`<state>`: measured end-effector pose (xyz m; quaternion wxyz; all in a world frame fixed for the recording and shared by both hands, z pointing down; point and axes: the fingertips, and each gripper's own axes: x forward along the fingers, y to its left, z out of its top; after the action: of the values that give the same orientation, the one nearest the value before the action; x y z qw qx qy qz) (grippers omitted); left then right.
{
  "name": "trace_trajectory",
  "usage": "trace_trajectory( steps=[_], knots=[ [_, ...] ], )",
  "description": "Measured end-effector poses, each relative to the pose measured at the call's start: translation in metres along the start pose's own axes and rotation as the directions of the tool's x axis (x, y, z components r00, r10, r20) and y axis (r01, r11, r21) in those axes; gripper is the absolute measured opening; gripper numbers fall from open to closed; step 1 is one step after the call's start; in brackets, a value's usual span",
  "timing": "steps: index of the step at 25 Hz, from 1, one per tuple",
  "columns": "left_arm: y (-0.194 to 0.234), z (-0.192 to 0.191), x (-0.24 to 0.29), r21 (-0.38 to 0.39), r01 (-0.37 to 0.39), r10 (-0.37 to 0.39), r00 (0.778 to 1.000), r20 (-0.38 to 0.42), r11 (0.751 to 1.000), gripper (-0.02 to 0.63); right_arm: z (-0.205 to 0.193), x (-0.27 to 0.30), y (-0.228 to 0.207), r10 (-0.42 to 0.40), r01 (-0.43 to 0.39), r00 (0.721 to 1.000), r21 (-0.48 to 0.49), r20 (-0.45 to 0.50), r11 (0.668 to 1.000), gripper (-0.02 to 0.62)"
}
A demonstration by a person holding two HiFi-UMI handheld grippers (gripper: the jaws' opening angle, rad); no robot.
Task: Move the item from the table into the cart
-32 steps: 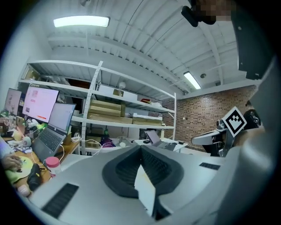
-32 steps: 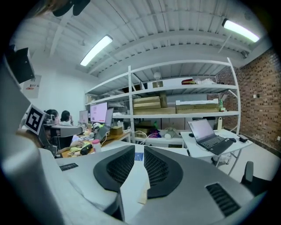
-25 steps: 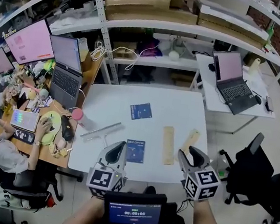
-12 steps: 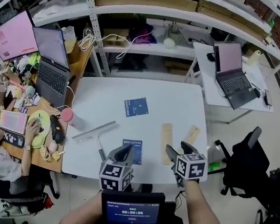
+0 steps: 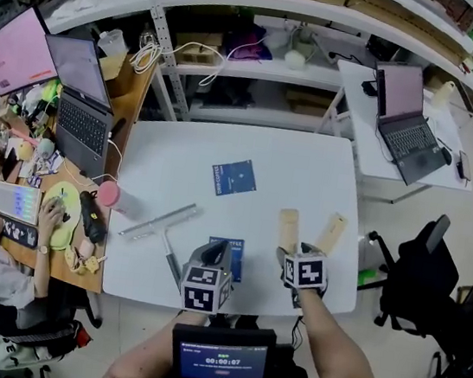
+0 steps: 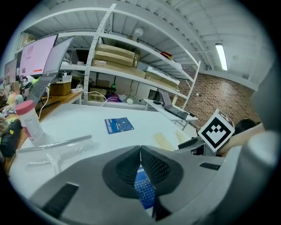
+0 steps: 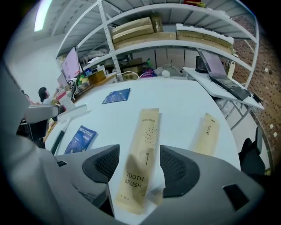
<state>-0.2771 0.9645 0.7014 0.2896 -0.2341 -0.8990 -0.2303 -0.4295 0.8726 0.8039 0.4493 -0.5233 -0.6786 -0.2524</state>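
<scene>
Coffee packet (image 6: 144, 188) mostly hidden behind left tongs (image 6: 140, 150)

Toothbrush packet (image 7: 143, 149) in frame: long narrow tan paper sleeve, dark "TOOTH BRUSH" print at near end, small brush drawing and dot pattern further up. Lying flat on white surface (image 5: 180, 158), front-right part, long axis running from surface's front edge toward its middle. Near end sits between pads of right claw (image 7: 140, 166); pads wide apart, clear of both sides of the sleeve, no squeeze.
</scene>
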Motion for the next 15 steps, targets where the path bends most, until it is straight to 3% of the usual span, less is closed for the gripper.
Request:
trace_trajectory(
  steps=[3, 5, 13, 15],
  knots=[
    [0.003, -0.002, 0.017, 0.011, 0.006, -0.006, 1.0, -0.022, 1.0, 0.011, 0.007, 0.012, 0.005, 0.003, -0.003, 1.0, -0.002, -0.008, 1.0, 0.279],
    [0.009, -0.005, 0.024, -0.011, -0.003, 0.003, 0.999, -0.036, 1.0, 0.011, 0.001, 0.02, 0.002, -0.022, 0.022, 0.999, -0.011, -0.046, 1.0, 0.233],
    [0.01, -0.007, 0.038, 0.021, -0.007, 0.008, 0.999, -0.047, 1.0, 0.012, 0.001, 0.027, 0.001, -0.064, 0.061, 0.994, -0.042, -0.085, 0.997, 0.219],
    [0.005, -0.008, 0.039, 0.011, 0.007, -0.006, 0.999, -0.048, 1.0, 0.012, 0.001, 0.027, 0.002, -0.05, 0.048, 0.995, -0.028, -0.083, 0.998, 0.157]
  ],
)
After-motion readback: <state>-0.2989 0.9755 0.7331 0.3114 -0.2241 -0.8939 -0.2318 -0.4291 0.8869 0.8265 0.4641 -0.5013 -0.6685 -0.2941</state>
